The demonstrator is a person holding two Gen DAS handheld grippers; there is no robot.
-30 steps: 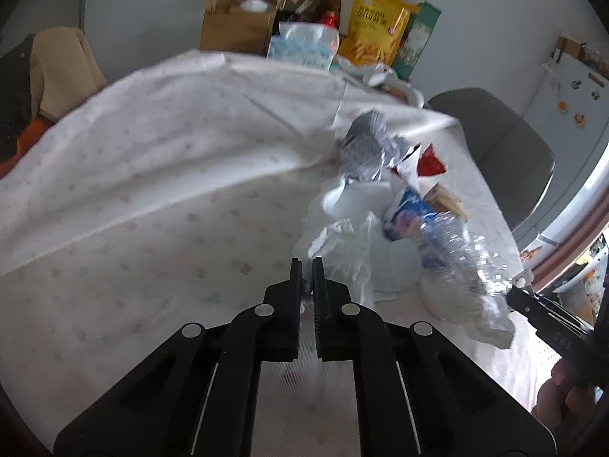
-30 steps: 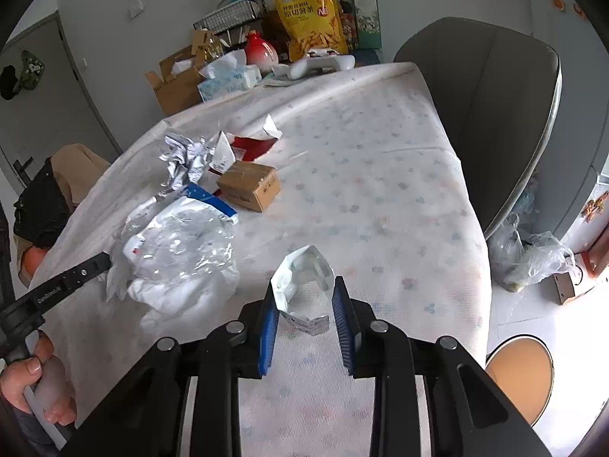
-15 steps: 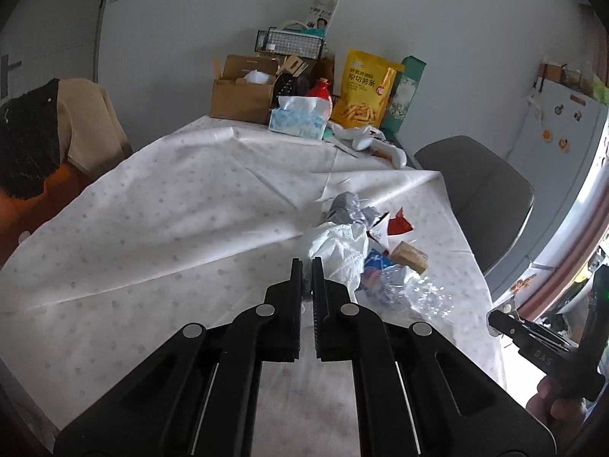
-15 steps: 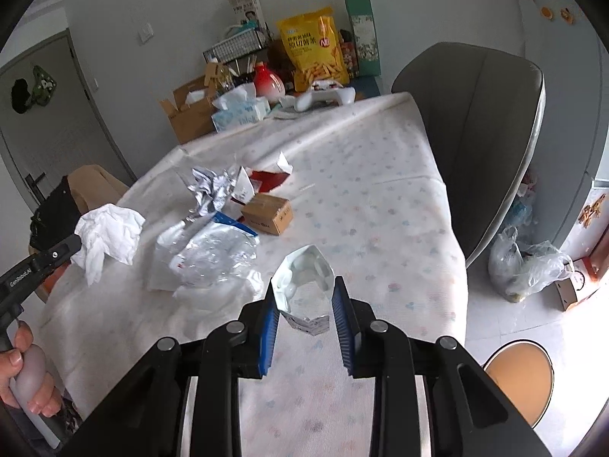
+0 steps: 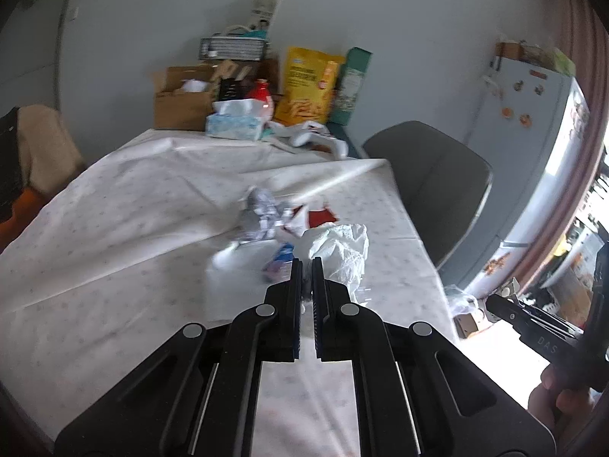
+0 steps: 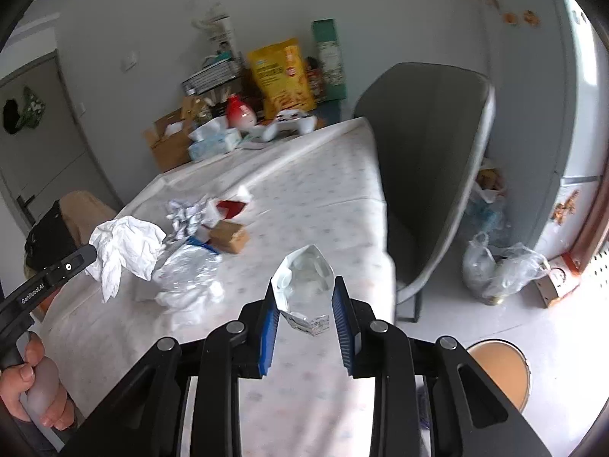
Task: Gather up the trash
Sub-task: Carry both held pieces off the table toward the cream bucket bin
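My left gripper is shut on a crumpled white tissue, which hangs from its tips above the table; the right wrist view shows the same tissue dangling at that gripper. My right gripper holds an open silvery pouch between its blue pads, in the air over the table's near corner. On the flowered tablecloth lies a pile of trash: crumpled foil, a red wrapper, a small brown box and a crushed clear bottle.
A grey chair stands at the table's right side. Filled plastic bags and a round bin sit on the floor beyond it. A tissue box, cardboard box and yellow snack bag crowd the far end.
Both grippers have risen and pulled back from the table. The left one has lifted the white tissue off the trash pile. The right one still carries the pouch.
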